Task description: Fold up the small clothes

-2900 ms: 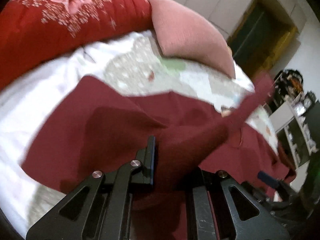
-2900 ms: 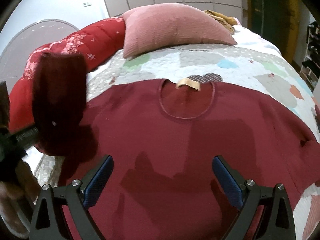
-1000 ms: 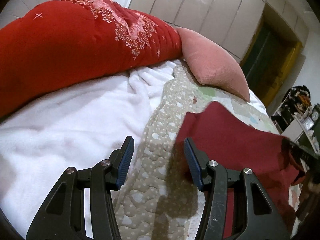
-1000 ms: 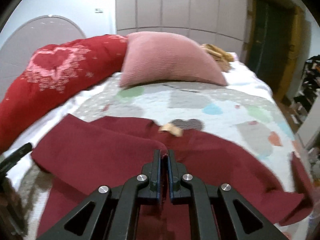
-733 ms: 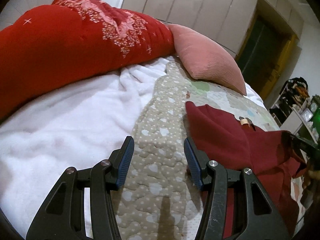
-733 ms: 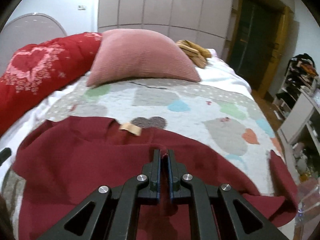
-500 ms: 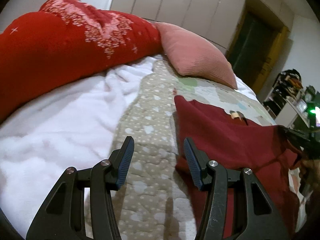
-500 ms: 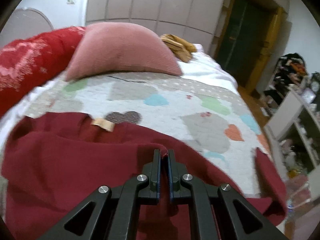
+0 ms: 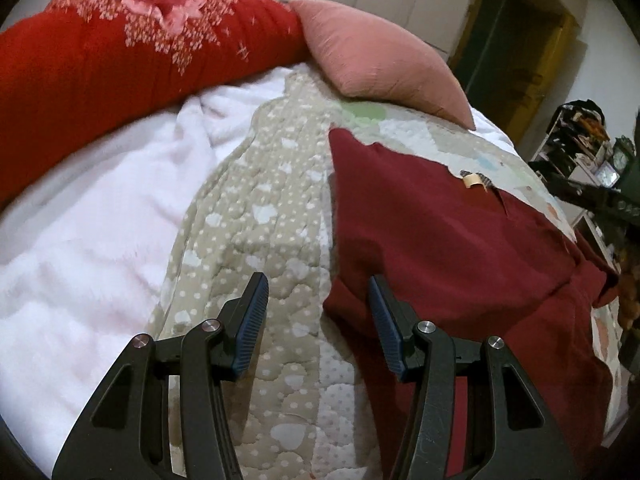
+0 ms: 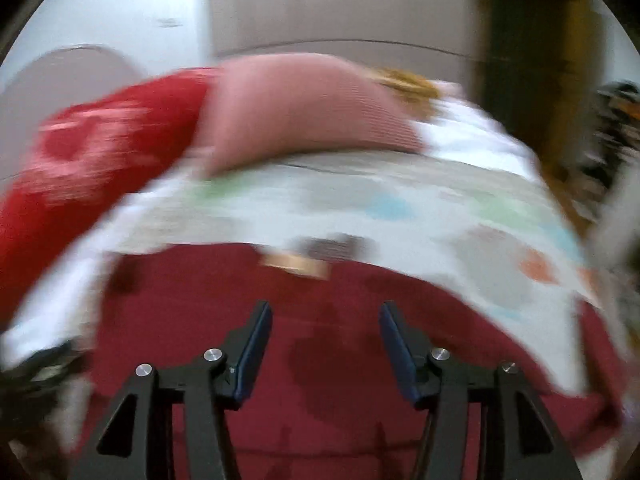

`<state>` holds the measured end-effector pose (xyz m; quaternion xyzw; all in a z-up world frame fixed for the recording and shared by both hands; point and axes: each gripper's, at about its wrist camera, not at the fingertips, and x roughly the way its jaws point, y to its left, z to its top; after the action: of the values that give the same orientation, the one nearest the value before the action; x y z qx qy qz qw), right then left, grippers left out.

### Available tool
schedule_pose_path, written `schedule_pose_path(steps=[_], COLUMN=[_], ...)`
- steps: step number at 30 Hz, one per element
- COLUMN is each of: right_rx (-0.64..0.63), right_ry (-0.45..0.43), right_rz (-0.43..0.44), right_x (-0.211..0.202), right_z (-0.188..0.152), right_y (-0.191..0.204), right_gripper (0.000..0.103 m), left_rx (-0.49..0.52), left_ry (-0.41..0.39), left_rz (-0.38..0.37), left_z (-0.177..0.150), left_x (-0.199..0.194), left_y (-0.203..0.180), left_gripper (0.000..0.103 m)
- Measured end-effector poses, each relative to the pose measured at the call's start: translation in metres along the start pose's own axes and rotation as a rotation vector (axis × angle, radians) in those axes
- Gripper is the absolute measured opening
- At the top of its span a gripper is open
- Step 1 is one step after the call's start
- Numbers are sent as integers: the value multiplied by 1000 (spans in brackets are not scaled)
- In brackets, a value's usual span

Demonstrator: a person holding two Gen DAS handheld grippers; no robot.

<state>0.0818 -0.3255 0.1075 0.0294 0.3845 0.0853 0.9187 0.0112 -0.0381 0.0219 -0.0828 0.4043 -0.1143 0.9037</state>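
Note:
A dark red sweater (image 9: 452,248) lies on the quilted bedspread (image 9: 260,216), its left side folded inward, with a tan neck label (image 9: 472,180). My left gripper (image 9: 316,300) is open and empty, hovering over the quilt at the sweater's left edge; its right finger is over the red fabric. In the blurred right wrist view the sweater (image 10: 320,344) fills the lower frame, the label (image 10: 296,264) beyond. My right gripper (image 10: 326,336) is open and empty just above the sweater's middle.
A large red bolster (image 9: 112,44) and a pink cushion (image 9: 376,56) lie at the bed's head. A white fleece blanket (image 9: 80,216) covers the left side. Shelves with clutter (image 9: 580,148) stand to the right, beyond the bed edge.
My right gripper was shut on the sweater fabric and has opened, letting it go; its view is now motion-blurred. My left gripper stayed open and shifted a little toward the sweater.

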Motion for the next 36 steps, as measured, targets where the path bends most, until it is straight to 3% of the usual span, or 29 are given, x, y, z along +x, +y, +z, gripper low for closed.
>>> schedule_pose_path(steps=[3, 7, 15, 17, 19, 20, 22, 25, 28, 30, 36], right_rx=[-129, -307, -420, -425, -417, -419, -438, -465, -395, -328, -309], right_ry=[48, 91, 160, 178, 186, 181, 170, 116, 29, 51, 100], right_rz=[163, 189, 245, 246, 266, 265, 252, 185, 129, 129, 88], right_x=[29, 75, 136, 143, 146, 147, 146, 140, 126, 135, 173], right_z=[9, 8, -8, -11, -10, -10, -11, -6, 9, 15, 0], right_y=[53, 109, 133, 135, 140, 142, 146, 146, 137, 125, 136], right_gripper=[54, 54, 54, 49, 35, 30, 7, 3, 3, 3, 3], left_rx=[-8, -18, -20, -21, -21, -21, -23, -38, -44, -39, -41], left_ry=[7, 15, 24, 24, 24, 24, 22, 7, 10, 11, 17], left_rz=[5, -5, -5, -5, -4, -4, -7, -6, -4, 0, -2], left_z=[-2, -1, 1, 1, 1, 1, 1, 2, 2, 2, 3], left_x=[2, 4, 6, 6, 7, 7, 7, 5, 6, 7, 8], left_y=[2, 4, 4, 4, 4, 4, 4, 6, 7, 6, 7], left_gripper=[57, 58, 59, 59, 59, 59, 59, 59, 59, 59, 59])
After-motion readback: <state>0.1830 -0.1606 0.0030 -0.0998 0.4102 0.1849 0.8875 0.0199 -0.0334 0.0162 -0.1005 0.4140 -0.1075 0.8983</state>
